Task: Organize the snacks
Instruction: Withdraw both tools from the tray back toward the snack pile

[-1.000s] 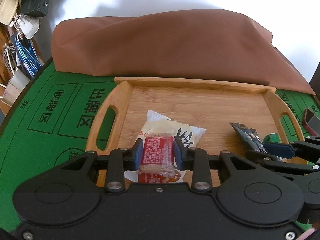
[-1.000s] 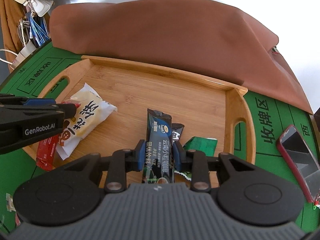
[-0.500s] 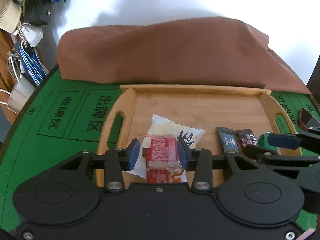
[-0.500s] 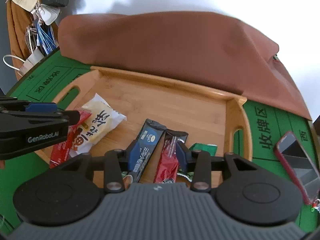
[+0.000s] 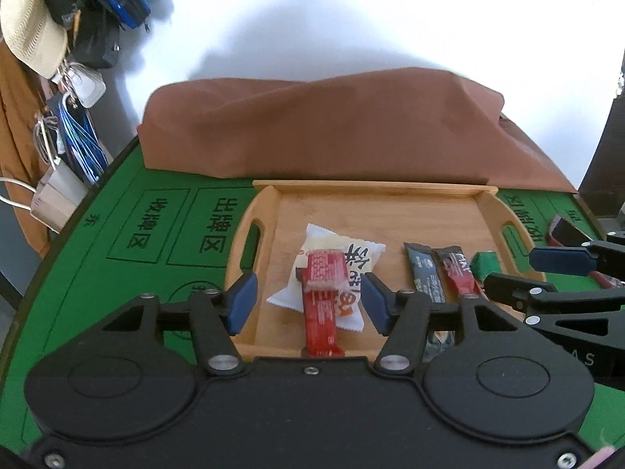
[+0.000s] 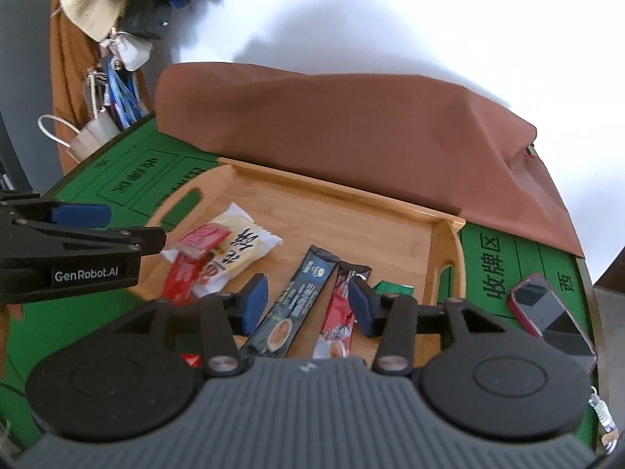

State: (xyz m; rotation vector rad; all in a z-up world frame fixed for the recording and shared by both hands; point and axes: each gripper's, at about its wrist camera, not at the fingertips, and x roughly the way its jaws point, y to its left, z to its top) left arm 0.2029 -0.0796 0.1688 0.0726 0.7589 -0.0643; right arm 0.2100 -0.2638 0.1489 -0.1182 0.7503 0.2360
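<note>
A wooden tray point(image 5: 390, 189) point(image 6: 336, 189) sits on the green table mat. On it lie a white snack packet point(image 5: 353, 269) point(image 6: 238, 254), a small red packet point(image 5: 326, 273) point(image 6: 203, 240) and a long red packet point(image 5: 320, 320) over it, then a dark sachet point(image 5: 424, 273) point(image 6: 300, 297), a red sachet point(image 5: 459, 271) point(image 6: 340, 308) and a green packet point(image 5: 484, 264) point(image 6: 392, 287). My left gripper point(image 5: 308, 305) hovers above the red packets, jaws opening, touching nothing. My right gripper point(image 6: 308, 305) hovers above the two sachets, jaws opening, holding nothing.
A brown cloth-covered bulk point(image 5: 343, 129) point(image 6: 351, 129) lies behind the tray. A red-cased phone point(image 6: 550, 312) rests on the mat right of the tray. Bags, a hat point(image 5: 31, 39) and cables hang at the far left, off the table edge.
Both grippers let go of their packets and opened. The small red packet and the dark sachet now lie on the tray. Both grippers have pulled back and risen.
</note>
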